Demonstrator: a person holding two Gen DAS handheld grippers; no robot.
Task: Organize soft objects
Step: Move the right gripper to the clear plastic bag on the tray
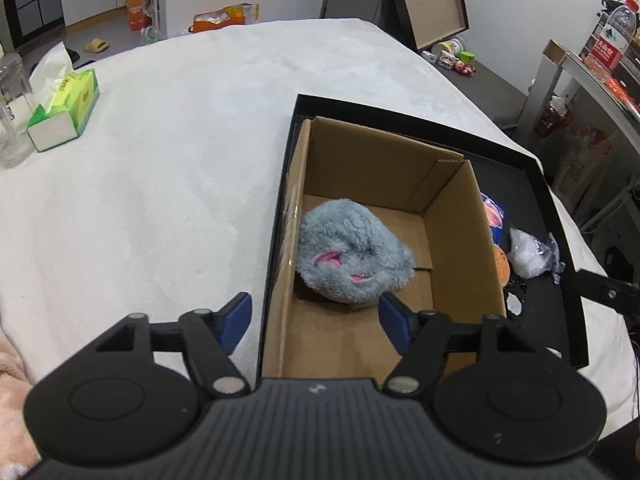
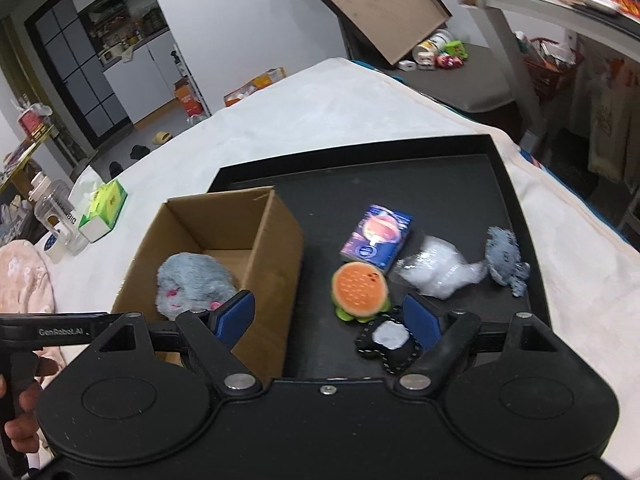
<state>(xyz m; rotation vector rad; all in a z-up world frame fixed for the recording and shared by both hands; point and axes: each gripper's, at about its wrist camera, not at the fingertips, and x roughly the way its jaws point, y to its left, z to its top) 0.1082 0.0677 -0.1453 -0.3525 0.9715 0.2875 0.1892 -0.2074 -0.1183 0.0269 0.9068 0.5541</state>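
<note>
Left gripper (image 1: 316, 318) hangs over the near end of the cardboard box (image 1: 448, 216), blue pads spread wide, nothing between them. Right gripper (image 2: 330, 316) is just as wide apart and empty, poised above the black tray (image 2: 460, 176).

Just past the left jaws sits the grey plush (image 1: 354, 258), fluffy with pink ear patches, lying on the box floor against its left wall; its near underside is lost in shadow. From the right wrist camera the same grey plush (image 2: 192, 282) shows partly behind the left finger pad.

Between the right jaws, a small black soft piece with white stitching and a pale patch (image 2: 388, 340) lies on the tray, its right edge hidden by the pad. Just beyond it, an orange burger-shaped plush (image 2: 360, 292) with a green base. Behind that, a small purple carton (image 2: 378, 236); its print is too blurred to read. To the right, a crumpled clear plastic bag (image 2: 436, 272) touching a blue-grey knitted toy (image 2: 506, 260).

Far left on the white cloth, a green tissue pack (image 1: 66, 110), writing illegible. The other gripper's handle reads "GenRobot.AI" (image 2: 60, 331). The box wall hides most of the tray items from the left camera.
</note>
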